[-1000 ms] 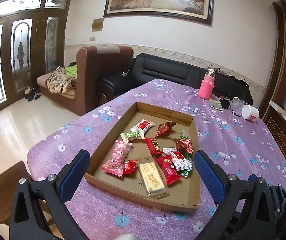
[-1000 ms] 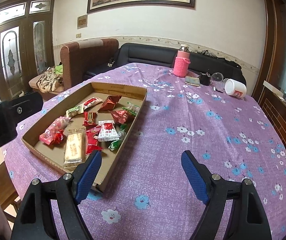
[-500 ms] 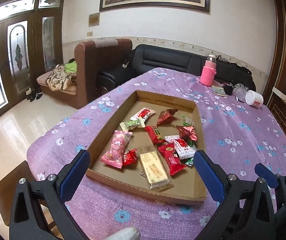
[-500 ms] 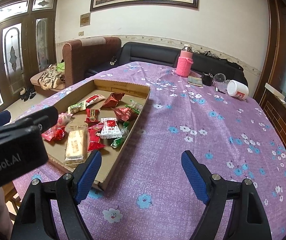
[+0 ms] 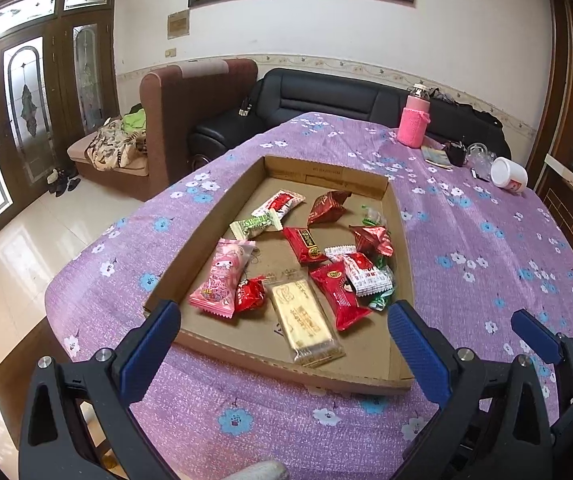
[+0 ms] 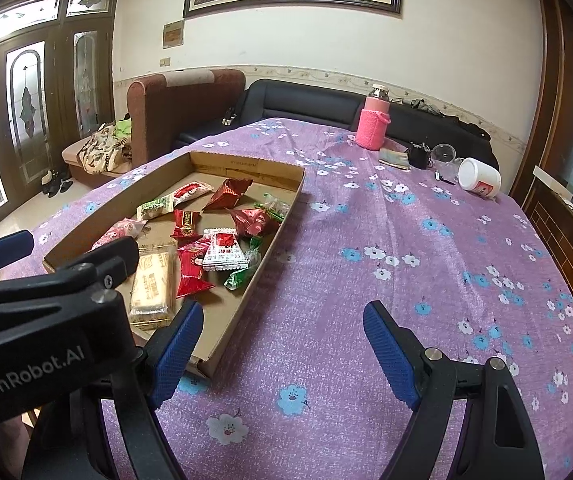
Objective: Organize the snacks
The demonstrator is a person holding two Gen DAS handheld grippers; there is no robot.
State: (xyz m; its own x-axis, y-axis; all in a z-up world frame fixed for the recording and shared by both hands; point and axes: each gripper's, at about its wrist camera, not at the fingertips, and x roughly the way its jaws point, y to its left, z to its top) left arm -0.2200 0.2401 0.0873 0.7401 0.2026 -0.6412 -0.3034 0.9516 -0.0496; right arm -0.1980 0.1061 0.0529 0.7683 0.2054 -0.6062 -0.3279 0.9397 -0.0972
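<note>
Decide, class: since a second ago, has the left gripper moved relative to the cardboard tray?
Yes. In the right wrist view the left gripper has pushed forward, now overlapping the cardboard tray near its closest corner and hiding some snacks.

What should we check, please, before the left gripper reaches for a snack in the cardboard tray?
1. Left gripper open and empty: ok.
2. Right gripper open and empty, over the tablecloth beside the tray: ok.
3. Cardboard tray flat on the table: ok.
4. Wafer pack nearest, lying alone, nothing on top: ok.
5. Red and white packets separate: not ok, they overlap.
6. Place to sort snacks into: cannot tell.
</note>
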